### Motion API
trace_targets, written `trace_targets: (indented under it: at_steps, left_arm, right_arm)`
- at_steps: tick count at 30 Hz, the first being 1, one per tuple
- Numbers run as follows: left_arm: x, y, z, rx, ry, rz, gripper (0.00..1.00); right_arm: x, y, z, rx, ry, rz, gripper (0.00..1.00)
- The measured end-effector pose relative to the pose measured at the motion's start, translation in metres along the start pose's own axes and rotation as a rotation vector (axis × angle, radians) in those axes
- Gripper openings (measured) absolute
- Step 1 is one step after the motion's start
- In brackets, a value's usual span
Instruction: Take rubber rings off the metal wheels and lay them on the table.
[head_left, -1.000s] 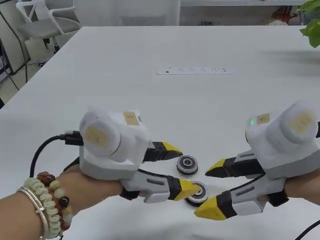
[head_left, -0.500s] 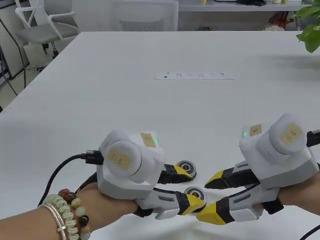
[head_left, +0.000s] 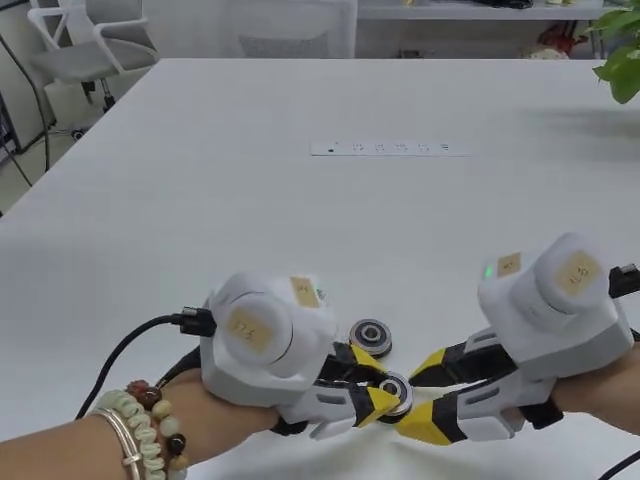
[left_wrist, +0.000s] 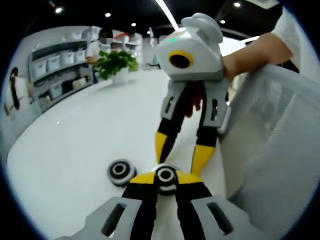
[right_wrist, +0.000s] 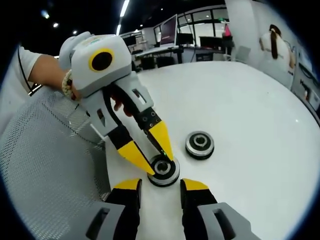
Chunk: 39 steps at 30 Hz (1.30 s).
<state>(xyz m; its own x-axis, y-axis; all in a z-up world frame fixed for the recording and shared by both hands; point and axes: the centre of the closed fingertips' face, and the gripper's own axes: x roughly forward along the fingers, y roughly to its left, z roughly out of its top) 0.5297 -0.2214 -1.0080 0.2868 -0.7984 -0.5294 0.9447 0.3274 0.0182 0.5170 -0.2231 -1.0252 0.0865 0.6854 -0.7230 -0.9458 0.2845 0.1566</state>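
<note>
clamping the nearer wheel between its yellow tips, my left gripper hung low over the white table, close to my own edge. in the left gripper view the two jaws pressed on either side of that wheel, and its black rubber ring sat around the metal hub. my right gripper faced it from the other side with its jaws spread apart and nothing held. the tips were just beside the wheel, and i could not tell whether they touched it. in the right gripper view the wheel sat just ahead of the gap between the parted tips. the second wheel lay flat on the table just beyond the first, apart from both grippers, with its ring on as well. a power strip lay well off toward the middle of the table, and a potted plant stood farther along it.
</note>
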Motion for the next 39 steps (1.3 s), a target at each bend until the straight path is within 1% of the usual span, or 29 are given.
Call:
trace_targets:
  at_steps: [4, 8, 11, 14, 21, 22, 24, 25, 27, 32, 39]
  left_arm:
    - [-0.0001, -0.0003, 0.0006, 0.0, -0.012, -0.001, 0.15]
    - [-0.0009, -0.0003, -0.0003, 0.009, -0.037, -0.006, 0.14]
    - [-0.0009, 0.0007, 0.0003, -0.012, -0.06, -0.01, 0.14]
    - [-0.0006, 0.0011, 0.0009, -0.024, -0.071, -0.014, 0.14]
    - [-0.0001, 0.0008, 0.0012, -0.026, -0.077, -0.013, 0.14]
    - [-0.0001, 0.0008, 0.0012, -0.026, -0.077, -0.013, 0.14]
    - [-0.0001, 0.0007, 0.0012, -0.026, -0.078, -0.013, 0.14]
    - [-0.0003, 0.0005, 0.0013, -0.026, -0.079, -0.013, 0.14]
    - [-0.0004, 0.0003, 0.0014, -0.026, -0.079, -0.013, 0.14]
    - [-0.0006, 0.0003, 0.0013, -0.027, -0.079, -0.012, 0.14]
    - [-0.001, 0.0006, 0.001, -0.028, -0.077, -0.01, 0.14]
  right_arm:
    - [0.0003, 0.0004, 0.0001, -0.011, -0.001, -0.001, 0.26]
    - [0.0004, -0.0004, 0.0007, -0.011, -0.005, -0.006, 0.25]
    - [0.0001, -0.0016, 0.0014, -0.013, -0.012, -0.011, 0.23]
    - [-0.0002, -0.0041, 0.0013, -0.026, -0.011, -0.023, 0.2]
    - [-0.0001, -0.0035, -0.0001, -0.057, 0.002, -0.024, 0.18]
    - [0.0, -0.0038, -0.0009, -0.066, 0.008, -0.026, 0.17]
    - [-0.0003, -0.0063, -0.0062, -0.095, 0.039, -0.041, 0.11]
    - [-0.0003, -0.0052, -0.0049, -0.09, 0.029, -0.035, 0.09]
    - [-0.0007, -0.0059, -0.005, -0.075, 0.028, -0.034, 0.09]
    - [-0.0005, -0.0062, -0.0048, -0.095, 0.033, -0.041, 0.08]
    - [-0.0012, -0.0085, -0.0051, -0.111, 0.044, -0.057, 0.04]
